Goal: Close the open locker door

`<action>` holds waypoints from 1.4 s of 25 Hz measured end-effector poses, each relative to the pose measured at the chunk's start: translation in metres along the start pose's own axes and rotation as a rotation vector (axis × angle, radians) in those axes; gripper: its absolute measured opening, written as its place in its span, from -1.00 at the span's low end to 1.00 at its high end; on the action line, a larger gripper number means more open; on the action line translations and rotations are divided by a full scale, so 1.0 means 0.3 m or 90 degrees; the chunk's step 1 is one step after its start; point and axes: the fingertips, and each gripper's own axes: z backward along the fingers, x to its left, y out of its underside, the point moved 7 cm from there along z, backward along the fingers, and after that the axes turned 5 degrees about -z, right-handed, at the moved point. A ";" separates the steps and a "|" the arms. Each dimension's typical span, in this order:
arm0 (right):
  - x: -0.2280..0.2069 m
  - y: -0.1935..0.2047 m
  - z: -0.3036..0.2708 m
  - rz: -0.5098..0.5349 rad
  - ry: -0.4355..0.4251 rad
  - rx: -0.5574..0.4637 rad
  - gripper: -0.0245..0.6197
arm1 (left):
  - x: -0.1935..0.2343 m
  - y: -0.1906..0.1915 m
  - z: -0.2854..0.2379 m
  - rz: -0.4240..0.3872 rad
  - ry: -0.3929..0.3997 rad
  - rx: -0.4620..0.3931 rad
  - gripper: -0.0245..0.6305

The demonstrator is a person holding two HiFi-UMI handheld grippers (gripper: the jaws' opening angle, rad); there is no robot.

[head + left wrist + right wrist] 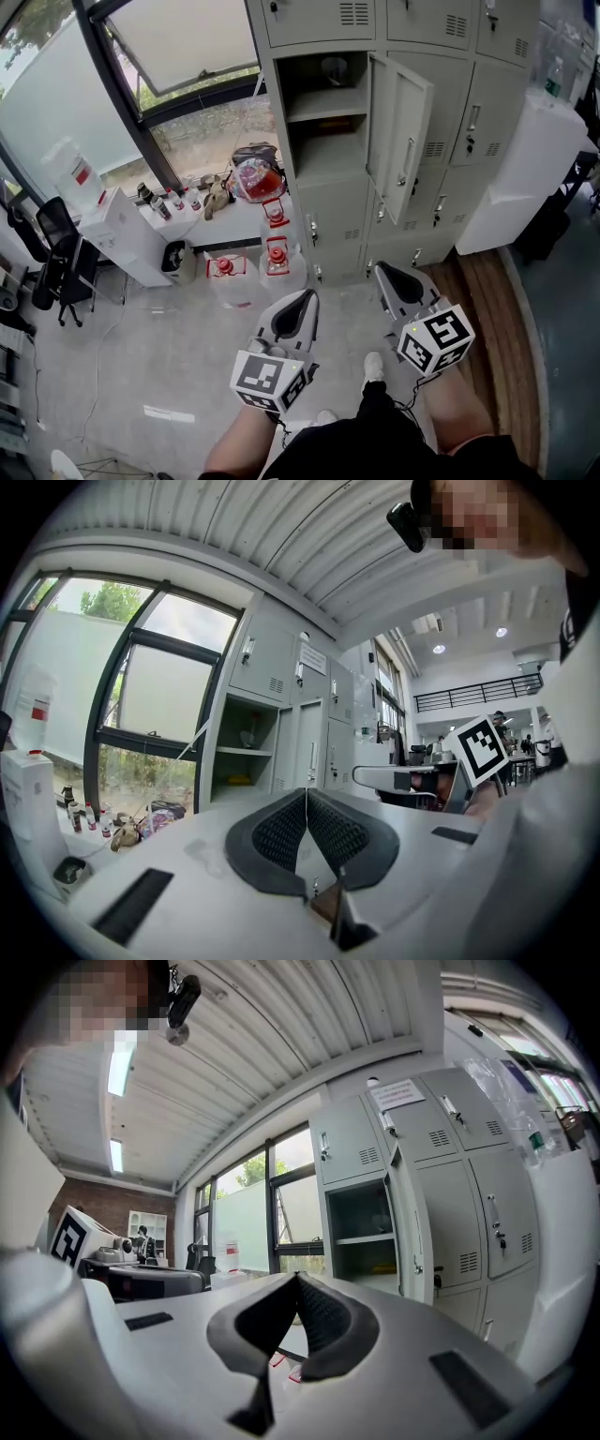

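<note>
A grey locker bank (441, 37) stands ahead. One compartment (323, 112) is open, with a shelf inside, and its door (403, 136) is swung out toward me, handle on its outer edge. My left gripper (308, 296) and right gripper (380, 270) are held level above the floor, short of the lockers, touching nothing. Both are shut with nothing between the pads. In the left gripper view the left gripper (307, 792) faces the open compartment (246, 752). In the right gripper view the right gripper (296, 1277) lies below the open compartment (361, 1227) and the door (411, 1222).
Water jugs (277, 255) and a red bag (255, 178) sit on the floor left of the lockers. A white box (127, 234) and an office chair (52, 258) are by the window. A tall white cabinet (525, 178) stands at the right.
</note>
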 end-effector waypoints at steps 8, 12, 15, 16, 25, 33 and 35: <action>-0.164 -0.022 -0.056 -0.007 0.002 0.003 -0.76 | -0.013 0.005 -0.164 0.009 -0.002 0.007 -0.87; -0.236 -0.032 -0.081 -0.009 0.005 0.004 -0.76 | -0.016 0.007 -0.241 0.006 0.005 0.009 -0.87; -0.287 -0.036 -0.102 -0.011 0.009 0.005 -0.76 | -0.011 0.009 -0.298 0.004 0.009 0.010 -0.87; -0.305 -0.037 -0.109 -0.012 0.011 0.004 -0.76 | -0.008 0.010 -0.317 0.005 0.010 0.011 -0.87; -0.475 -0.058 -0.163 -0.019 0.044 -0.005 -0.76 | 0.014 0.027 -0.486 0.008 0.031 0.019 -0.87; -0.588 -0.083 -0.206 -0.027 0.070 -0.016 -0.76 | 0.039 0.021 -0.601 0.006 0.046 0.026 -0.87; -0.611 -0.091 -0.216 -0.025 0.074 -0.019 -0.76 | 0.042 0.016 -0.625 0.006 0.047 0.026 -0.87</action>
